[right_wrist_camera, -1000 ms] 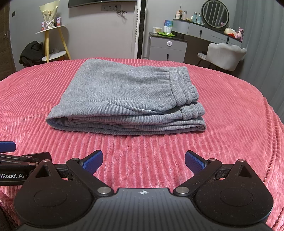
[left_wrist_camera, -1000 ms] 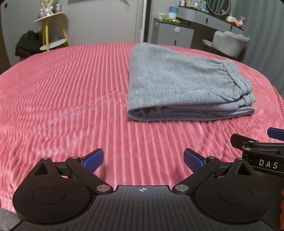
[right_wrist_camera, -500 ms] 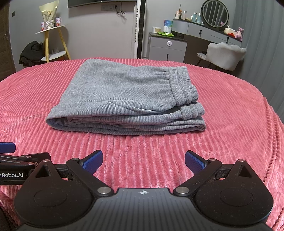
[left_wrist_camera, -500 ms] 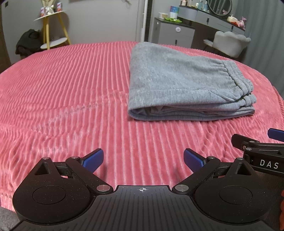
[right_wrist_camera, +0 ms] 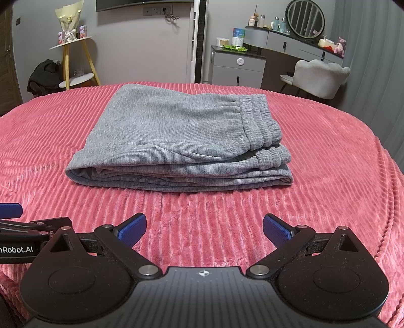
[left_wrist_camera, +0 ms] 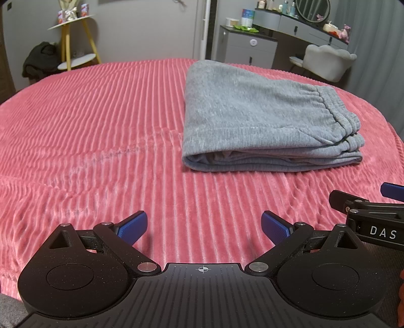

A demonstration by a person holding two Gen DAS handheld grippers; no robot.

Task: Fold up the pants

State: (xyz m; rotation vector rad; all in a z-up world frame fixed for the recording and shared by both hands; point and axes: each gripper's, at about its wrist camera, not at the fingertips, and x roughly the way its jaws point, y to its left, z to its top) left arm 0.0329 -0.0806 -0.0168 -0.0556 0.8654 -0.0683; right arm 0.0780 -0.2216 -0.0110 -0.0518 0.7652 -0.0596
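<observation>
The grey pants (right_wrist_camera: 176,141) lie folded in a thick rectangle on the pink ribbed bedspread (right_wrist_camera: 328,181), waistband at the right. In the left wrist view the pants (left_wrist_camera: 257,121) sit ahead and to the right. My left gripper (left_wrist_camera: 204,227) is open and empty, low over the bedspread (left_wrist_camera: 101,131) near its front edge. My right gripper (right_wrist_camera: 204,228) is open and empty, a short way in front of the pants. Each gripper shows at the edge of the other's view.
A grey dresser with bottles and a round mirror (right_wrist_camera: 305,17) and a white chair (right_wrist_camera: 320,75) stand behind the bed at the right. A yellow-legged side table (right_wrist_camera: 73,63) and dark clothing (right_wrist_camera: 43,75) are at the back left.
The left wrist view has tilted up slightly, so the pants sit a little lower in it. The right gripper and the pants have not moved.
</observation>
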